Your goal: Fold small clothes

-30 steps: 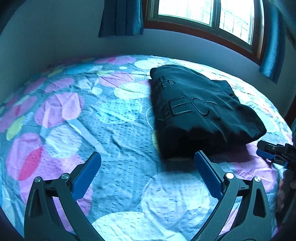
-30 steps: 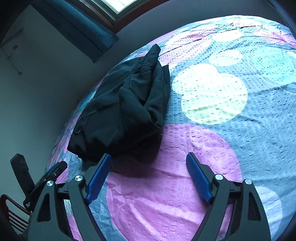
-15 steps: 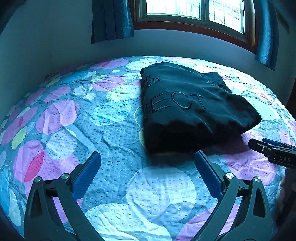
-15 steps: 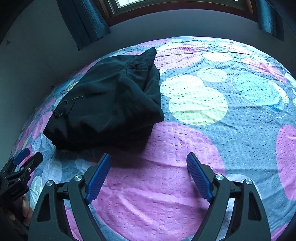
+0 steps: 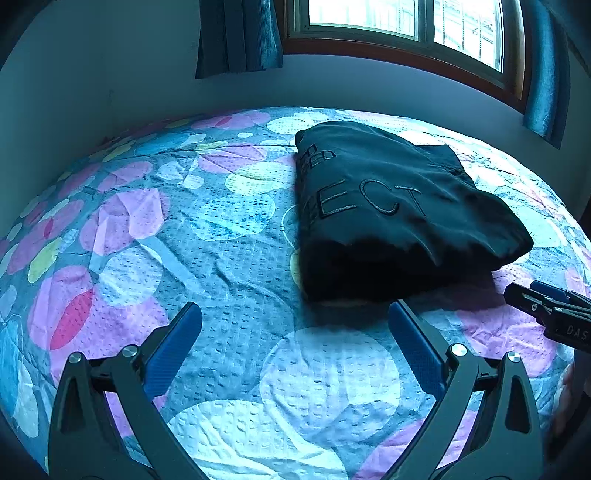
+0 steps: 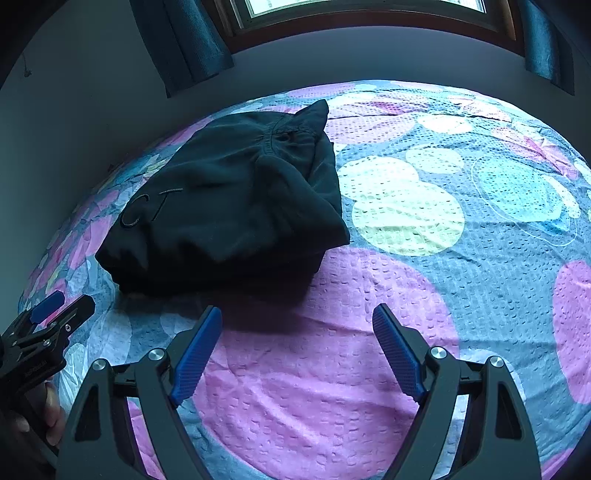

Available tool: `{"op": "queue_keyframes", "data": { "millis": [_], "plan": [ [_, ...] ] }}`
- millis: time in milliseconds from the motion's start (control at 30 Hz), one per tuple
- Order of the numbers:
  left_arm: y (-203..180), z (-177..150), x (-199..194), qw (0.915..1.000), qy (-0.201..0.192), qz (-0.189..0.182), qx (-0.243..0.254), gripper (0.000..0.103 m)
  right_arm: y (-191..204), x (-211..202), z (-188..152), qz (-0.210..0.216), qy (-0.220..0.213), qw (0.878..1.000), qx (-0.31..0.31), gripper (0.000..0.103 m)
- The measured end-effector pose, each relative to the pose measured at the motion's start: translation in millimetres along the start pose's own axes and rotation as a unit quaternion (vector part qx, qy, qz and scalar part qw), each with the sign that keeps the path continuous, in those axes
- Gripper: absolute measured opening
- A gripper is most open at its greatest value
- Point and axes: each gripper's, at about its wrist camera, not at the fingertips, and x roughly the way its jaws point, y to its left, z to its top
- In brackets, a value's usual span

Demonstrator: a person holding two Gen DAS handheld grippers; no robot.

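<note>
A black garment [image 5: 391, 210] with stitched letters lies folded into a thick bundle on the bed; the right wrist view shows the black garment [image 6: 236, 206] from its right side. My left gripper [image 5: 295, 314] hangs open just in front of the bundle's near edge, nothing between its blue pads. My right gripper [image 6: 297, 319] is open too, over a pink patch of the cover, a little short of the bundle's near right corner. Each gripper shows in the other's view: the right gripper [image 5: 546, 302] at the right edge, the left gripper [image 6: 55, 310] at the lower left.
The bed cover [image 5: 221, 258] is patterned with pink, white and yellow circles on blue. A wall with a wood-framed window [image 5: 402, 22] and blue curtains [image 5: 236, 37] runs along the bed's far side. A hand [image 6: 51, 413] grips the left tool's handle.
The right wrist view has swung and rolled, so the bundle now sits higher and more level in it. The left gripper has barely shifted. Both stayed open.
</note>
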Motion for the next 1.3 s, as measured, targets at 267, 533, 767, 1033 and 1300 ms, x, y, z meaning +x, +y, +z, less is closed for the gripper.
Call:
{"op": "queue_keyframes", "data": {
  "millis": [267, 533, 767, 1033, 1300],
  "plan": [
    [-2.8, 0.1, -0.1, 1.0000, -0.001, -0.001, 0.008, 0.101, 1.3, 0.2, -0.9, 0.002, 0.000, 1.000, 0.000, 0.083],
    [-1.7, 1.7, -1.4, 0.9999, 0.005, -0.010, -0.002, 0.101, 5.1, 1.2, -2.6, 0.000, 0.002, 1.000, -0.001, 0.083],
    [-1.6, 3.3, -5.3, 1.0000, -0.001, -0.001, -0.007, 0.101, 9.2, 1.7, -5.1, -0.001, 0.003, 1.000, 0.000, 0.083],
    [4.8, 3.8, -2.6, 0.9996, 0.007, 0.001, -0.028, 0.101, 10.7, 2.8, -7.7, -0.001, 0.006, 1.000, 0.002, 0.083],
    [5.1, 2.2, -0.6, 0.9995, 0.011, 0.006, -0.031, 0.101, 12.3, 3.5, -9.1, 0.000, 0.009, 1.000, 0.002, 0.083]
  ]
}}
